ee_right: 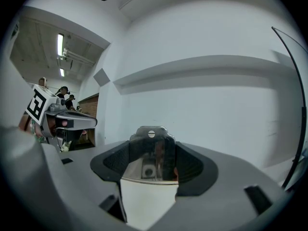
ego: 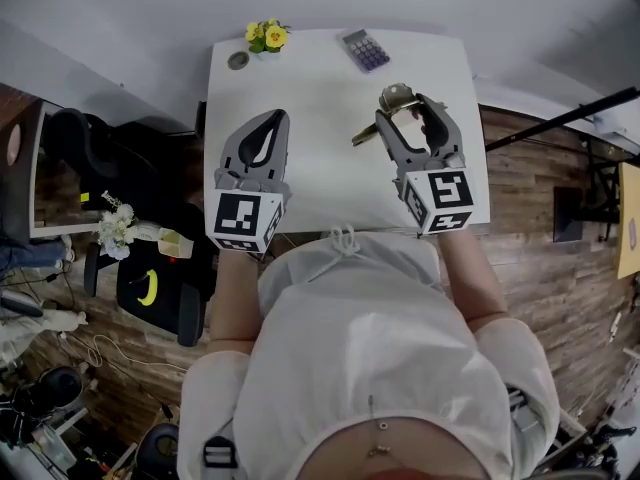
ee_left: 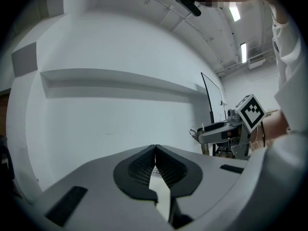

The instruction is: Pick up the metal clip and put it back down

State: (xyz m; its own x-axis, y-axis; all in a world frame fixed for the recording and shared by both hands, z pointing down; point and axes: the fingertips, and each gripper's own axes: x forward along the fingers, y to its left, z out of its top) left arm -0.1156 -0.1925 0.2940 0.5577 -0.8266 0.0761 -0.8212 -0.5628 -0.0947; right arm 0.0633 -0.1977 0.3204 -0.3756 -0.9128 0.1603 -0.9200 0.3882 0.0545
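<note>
Over white table [ego: 320,93], head view: right gripper [ego: 408,108] clamps metal clip [ego: 392,96], near calculator [ego: 366,50]; marker cube [ego: 440,200] shows black-white squares. Left gripper view: left gripper [ee_left: 155,149] jaws pressed together, empty. Right gripper view: clip pinched between pads.

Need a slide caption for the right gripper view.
Right gripper shut on the metal clip, jaws facing a white wall.
</note>
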